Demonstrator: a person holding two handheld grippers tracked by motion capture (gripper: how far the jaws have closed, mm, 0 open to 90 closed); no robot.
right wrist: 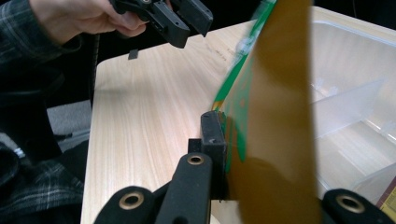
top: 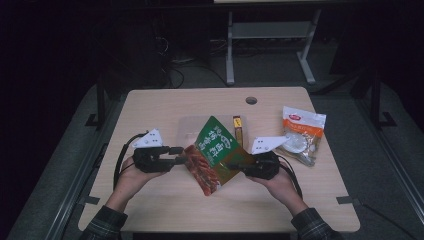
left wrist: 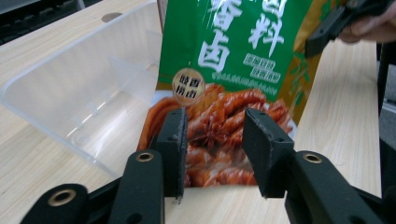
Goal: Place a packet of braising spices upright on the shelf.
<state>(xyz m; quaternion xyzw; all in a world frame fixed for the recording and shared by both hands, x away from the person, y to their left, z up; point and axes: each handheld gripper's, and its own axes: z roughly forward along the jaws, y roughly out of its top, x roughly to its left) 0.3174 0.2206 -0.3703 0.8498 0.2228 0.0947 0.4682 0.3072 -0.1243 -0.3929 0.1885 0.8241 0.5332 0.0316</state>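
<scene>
A green and red food pouch point(top: 212, 150) is held tilted above the middle of the table. My right gripper point(top: 235, 166) is shut on its right edge. In the right gripper view the pouch point(right wrist: 280, 93) stands edge-on in that gripper point(right wrist: 238, 130), hiding the far jaw. My left gripper point(top: 179, 155) is at the pouch's left edge and open. In the left gripper view its jaws point(left wrist: 214, 116) stand apart in front of the pouch's point(left wrist: 238, 46) lower red part, without pressing on it. A clear plastic bin point(top: 187, 125) lies just behind the pouch.
A white and orange bag point(top: 302, 132) lies at the table's right side. A small yellow-brown packet point(top: 238, 127) rests beside the bin. There is a round hole point(top: 251, 100) in the table's far edge. The bin point(left wrist: 70, 93) has a divider inside.
</scene>
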